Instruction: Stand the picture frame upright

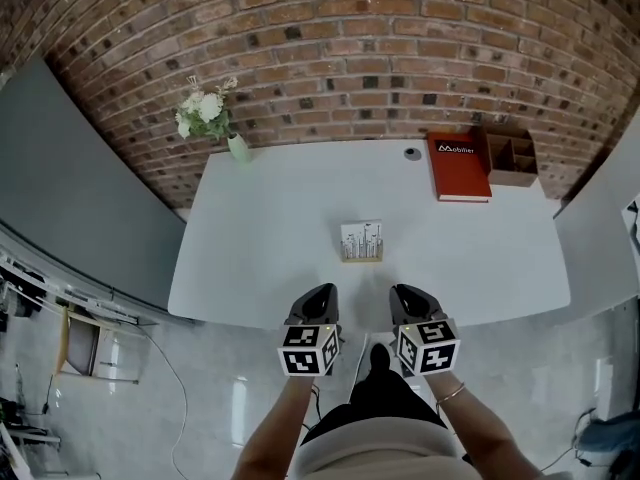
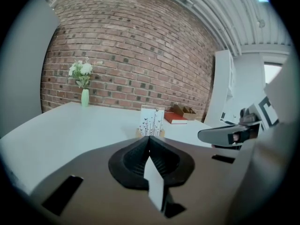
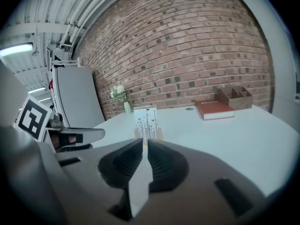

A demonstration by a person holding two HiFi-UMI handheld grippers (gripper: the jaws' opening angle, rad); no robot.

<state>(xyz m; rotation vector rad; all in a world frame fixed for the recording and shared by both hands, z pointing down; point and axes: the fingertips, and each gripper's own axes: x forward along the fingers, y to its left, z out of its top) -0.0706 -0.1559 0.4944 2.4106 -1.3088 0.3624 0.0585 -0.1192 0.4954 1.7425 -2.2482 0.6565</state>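
Observation:
The picture frame (image 1: 361,241) (image 2: 152,122) (image 3: 146,122), a small white card with black stems on a wooden base, stands upright in the middle of the white table (image 1: 260,228). My left gripper (image 1: 318,294) (image 2: 149,138) hangs at the table's near edge, short of the frame, its pads pressed together with nothing between them. Beside it, my right gripper (image 1: 405,294) (image 3: 145,141) shows a narrow gap between its jaws, and that gap is empty. Neither gripper touches the frame. Each gripper view shows the other gripper at its side.
A vase of white flowers (image 1: 236,146) stands at the table's far left corner. A red book (image 1: 459,166), a wooden organizer (image 1: 510,156) and a small round object (image 1: 413,153) lie at the far right. A brick wall runs behind the table.

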